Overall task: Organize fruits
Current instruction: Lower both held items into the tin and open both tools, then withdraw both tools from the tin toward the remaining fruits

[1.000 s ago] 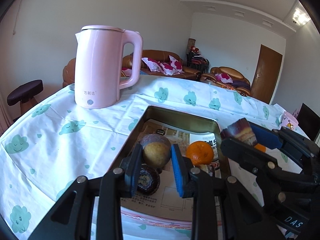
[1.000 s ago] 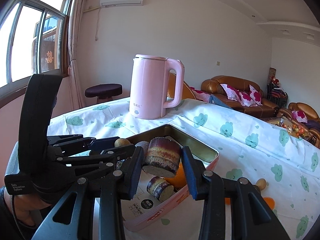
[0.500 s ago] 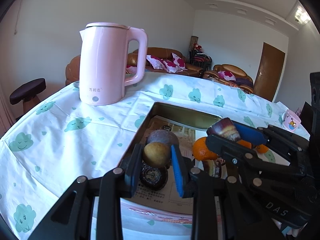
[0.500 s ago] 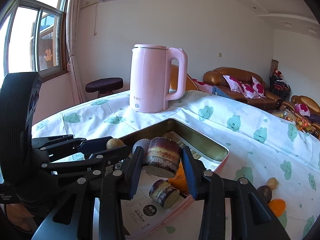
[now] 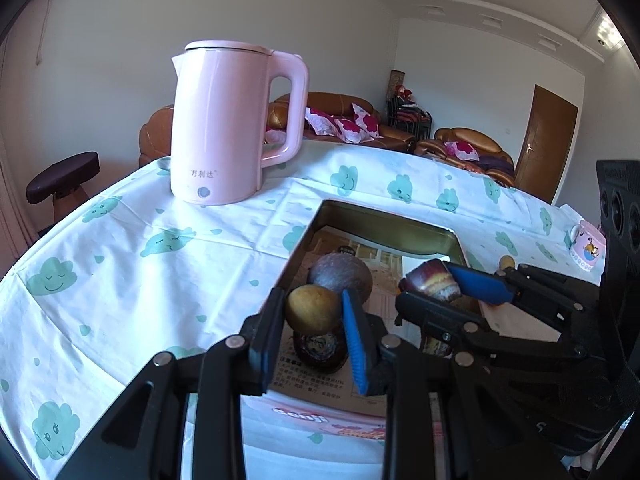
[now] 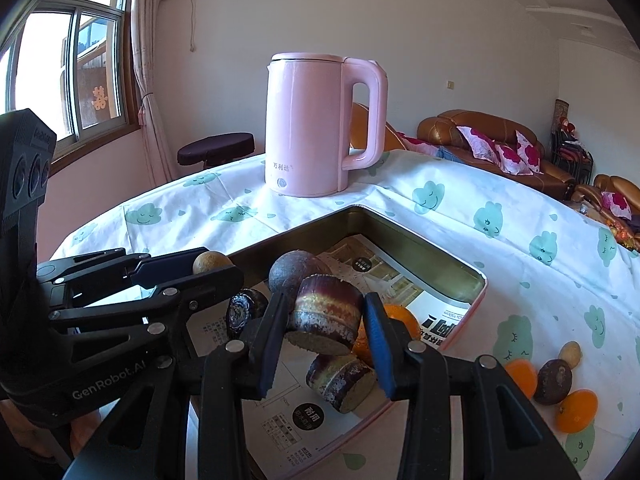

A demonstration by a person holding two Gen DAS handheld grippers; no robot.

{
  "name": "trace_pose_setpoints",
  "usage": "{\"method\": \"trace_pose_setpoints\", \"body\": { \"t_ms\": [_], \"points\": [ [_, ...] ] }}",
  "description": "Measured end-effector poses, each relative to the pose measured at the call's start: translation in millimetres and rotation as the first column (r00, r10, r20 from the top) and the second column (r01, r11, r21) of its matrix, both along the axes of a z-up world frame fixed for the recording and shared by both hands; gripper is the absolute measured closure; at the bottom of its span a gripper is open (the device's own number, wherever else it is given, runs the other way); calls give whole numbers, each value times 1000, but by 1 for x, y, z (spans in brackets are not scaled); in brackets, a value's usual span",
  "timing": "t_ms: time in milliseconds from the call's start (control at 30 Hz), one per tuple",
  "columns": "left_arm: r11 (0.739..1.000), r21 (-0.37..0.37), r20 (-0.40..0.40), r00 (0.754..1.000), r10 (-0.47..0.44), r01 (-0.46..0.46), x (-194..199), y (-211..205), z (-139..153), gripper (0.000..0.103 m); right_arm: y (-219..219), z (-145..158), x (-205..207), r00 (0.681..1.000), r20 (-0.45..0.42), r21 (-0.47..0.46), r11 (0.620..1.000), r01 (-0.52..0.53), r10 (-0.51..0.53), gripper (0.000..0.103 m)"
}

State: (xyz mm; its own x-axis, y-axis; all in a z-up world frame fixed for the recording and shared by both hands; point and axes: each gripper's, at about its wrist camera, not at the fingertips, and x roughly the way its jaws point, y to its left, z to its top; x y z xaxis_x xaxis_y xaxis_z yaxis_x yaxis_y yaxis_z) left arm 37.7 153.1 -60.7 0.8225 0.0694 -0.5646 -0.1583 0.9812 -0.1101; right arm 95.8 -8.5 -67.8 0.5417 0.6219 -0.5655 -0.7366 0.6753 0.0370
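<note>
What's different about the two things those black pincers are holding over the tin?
The left gripper holds a small round tan fruit; the right gripper holds a purple-banded sugarcane chunk. The fruit is smooth and ball-shaped; the chunk is a cylinder with a flat cut end. The chunk looks bulkier and spreads its jaws wider. Both are clamped and held above the tin.

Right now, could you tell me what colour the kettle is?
The kettle is pale pink; the right wrist view shows it best.
</note>
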Motion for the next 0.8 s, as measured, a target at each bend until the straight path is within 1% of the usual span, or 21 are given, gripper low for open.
{"method": "trace_pose_setpoints", "body": {
  "t_ms": [100,200,267,333,400,467,500,533,567,700,800],
  "points": [
    [1000,11,-1,1000,8,-8,-1,-1,1,70,-1,1,-1,1000,-2,8,1000,-4,4,61],
    [1000,10,-5,1000,17,-17,-2,0,0,62,-3,1,-1,1000,-4,4,1000,5,-5,57],
    [1000,6,2,1000,28,-28,-4,1,1,50,-7,2,-1,1000,-5,11,1000,14,-14,56],
    [999,1,13,999,37,-37,-7,3,4,42,-12,5,-2,1000,-6,27,999,25,-25,55],
    [1000,-5,25,999,28,-28,-9,1,7,36,-18,9,-4,999,3,38,999,39,-40,50],
    [1000,-5,38,999,23,-23,-10,-3,10,25,-27,13,-6,998,18,44,997,57,-58,45],
    [1000,-9,46,999,17,-17,-11,-5,12,22,-32,15,-8,997,28,42,997,64,-65,42],
    [1000,-11,56,998,9,-9,-12,-8,14,15,-38,17,-9,996,42,37,997,73,-75,41],
    [1000,-10,64,998,3,-3,-12,-13,16,11,-44,18,-9,995,54,28,996,86,-88,40],
    [999,15,71,996,-47,46,-8,-38,20,10,-81,21,-6,984,78,-13,987,163,-162,40],
    [995,42,68,993,-94,92,-1,-62,24,10,-116,21,6,965,94,-50,967,249,-243,40]
  ]
}}
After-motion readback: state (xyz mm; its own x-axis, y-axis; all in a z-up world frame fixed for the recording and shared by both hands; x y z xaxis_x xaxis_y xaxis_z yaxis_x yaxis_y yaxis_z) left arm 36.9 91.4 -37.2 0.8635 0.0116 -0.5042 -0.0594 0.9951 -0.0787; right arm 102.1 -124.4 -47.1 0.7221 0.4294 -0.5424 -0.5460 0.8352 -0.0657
